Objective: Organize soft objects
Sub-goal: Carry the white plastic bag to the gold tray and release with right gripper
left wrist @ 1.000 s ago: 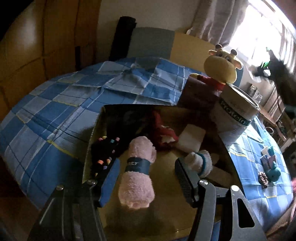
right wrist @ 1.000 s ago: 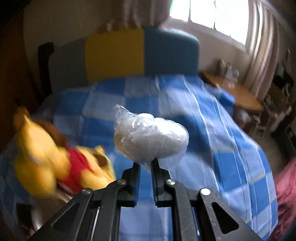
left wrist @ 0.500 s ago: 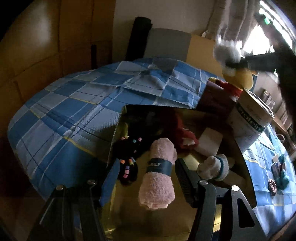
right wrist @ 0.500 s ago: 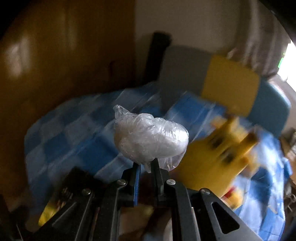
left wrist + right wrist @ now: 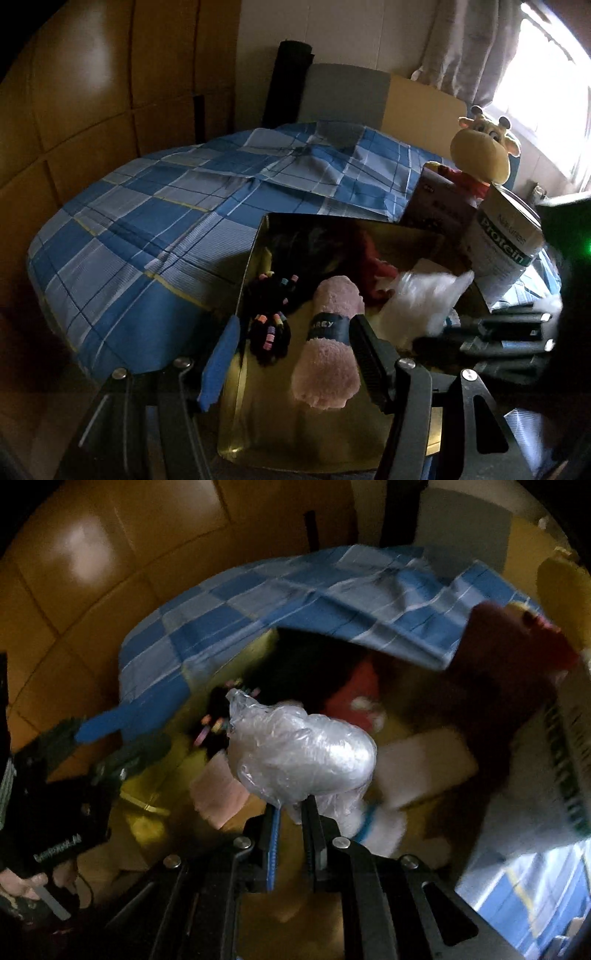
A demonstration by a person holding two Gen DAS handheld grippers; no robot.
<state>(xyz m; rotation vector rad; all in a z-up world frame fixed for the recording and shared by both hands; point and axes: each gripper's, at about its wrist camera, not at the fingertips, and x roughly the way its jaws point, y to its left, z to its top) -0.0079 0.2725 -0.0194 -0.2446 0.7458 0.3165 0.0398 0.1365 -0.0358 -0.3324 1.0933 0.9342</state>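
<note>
A blue plaid bedspread with crisp woven checks carries a shiny gold metal tin, rectangular and smooth-walled. The left gripper holds its jaws apart astride the tin's near wall, its right finger beside a fluffy pink rolled towel inside. The right gripper is pinched tight on a crinkly plastic-wrapped white bundle above the tin.

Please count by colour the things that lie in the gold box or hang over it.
Pink: 1, rolled towel
Red: 1, plush piece
Black: 1, beaded bundle
White: 2, wrapped bundle in the right claw, blue-banded sock
Beige: 1, block
Total: 6; box back too dark to count
</note>
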